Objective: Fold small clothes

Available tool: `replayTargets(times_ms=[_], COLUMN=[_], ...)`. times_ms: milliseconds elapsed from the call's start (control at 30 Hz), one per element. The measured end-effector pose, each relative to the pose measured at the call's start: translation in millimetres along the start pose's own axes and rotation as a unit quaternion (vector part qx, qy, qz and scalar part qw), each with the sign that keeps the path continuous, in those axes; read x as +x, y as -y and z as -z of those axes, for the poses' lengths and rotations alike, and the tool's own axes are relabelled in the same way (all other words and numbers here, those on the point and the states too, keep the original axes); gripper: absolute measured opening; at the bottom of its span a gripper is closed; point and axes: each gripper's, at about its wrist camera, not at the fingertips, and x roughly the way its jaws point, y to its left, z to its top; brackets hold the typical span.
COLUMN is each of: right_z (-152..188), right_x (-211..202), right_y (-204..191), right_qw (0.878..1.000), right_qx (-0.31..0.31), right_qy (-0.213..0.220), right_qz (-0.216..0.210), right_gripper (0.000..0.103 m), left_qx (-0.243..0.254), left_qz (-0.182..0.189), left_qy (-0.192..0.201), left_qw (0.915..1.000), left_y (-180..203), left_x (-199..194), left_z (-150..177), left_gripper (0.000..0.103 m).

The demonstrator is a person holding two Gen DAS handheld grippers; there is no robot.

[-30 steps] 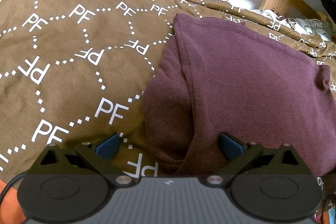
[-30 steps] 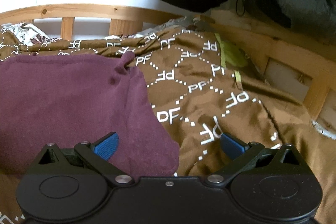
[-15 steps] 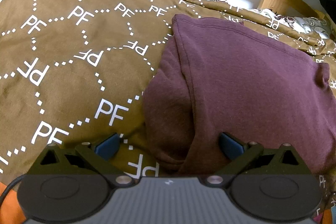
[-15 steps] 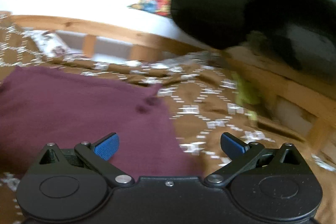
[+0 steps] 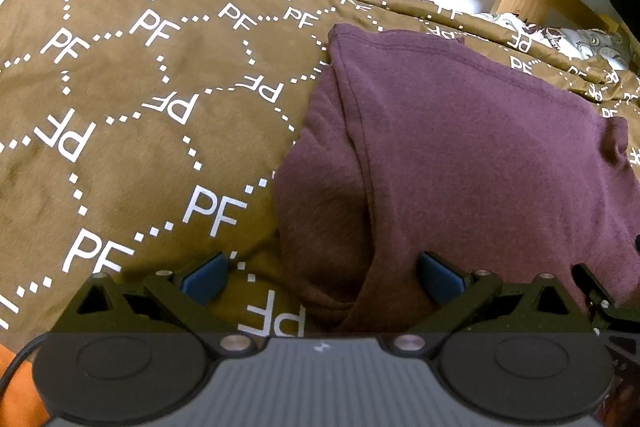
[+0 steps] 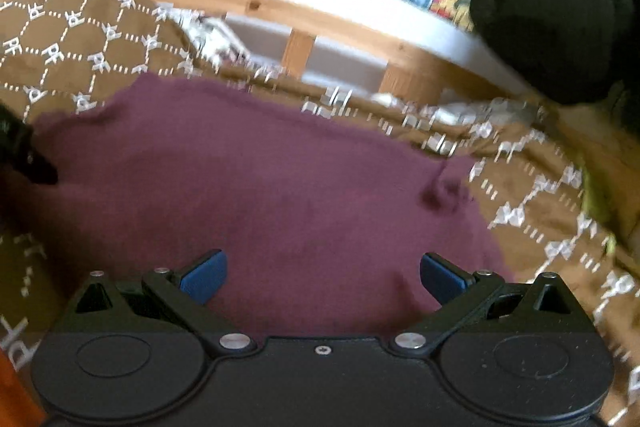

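Maroon garment point(image 5: 460, 155) flat; grippers empty.

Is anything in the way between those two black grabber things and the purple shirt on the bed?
Nothing visible. The maroon garment lies bare on the brown patterned bedspread. The left tool is open over its near-left corner, and the right tool is open right above the cloth, though that view is motion-blurred.

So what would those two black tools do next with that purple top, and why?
Probably lower the left tool and close it on the near folded edge of the maroon garment. Both tools are open and hold nothing; the garment lies partly folded on the brown bedspread, its edge between the left fingers. The right tool hovers above the cloth, its view blurred.
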Motion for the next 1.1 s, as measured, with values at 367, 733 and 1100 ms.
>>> replayTargets(times_ms=[367, 733, 1100], right_z=[8.7, 9.1, 4.1], right_x=[1.2, 0.4, -2.3], right_y=[13.2, 12.5, 5.2], right_qw=[0.998, 0.998, 0.999], right_qx=[0.052, 0.051, 0.032], right_qy=[-0.008, -0.007, -0.012], right_qz=[-0.034, -0.033, -0.015], right_gripper=[0.102, 0.102, 0.102], left_qx=[0.002, 0.002, 0.055], left_qz=[-0.002, 0.004, -0.009], left_qy=[0.003, -0.001, 0.023], left_qw=[1.0000, 1.0000, 0.9982], left_y=[0.9, -0.9, 12.4], left_x=[1.0, -0.2, 0.6], left_z=[0.5, -3.0, -20.7], left_gripper=[0.103, 0.102, 0.103])
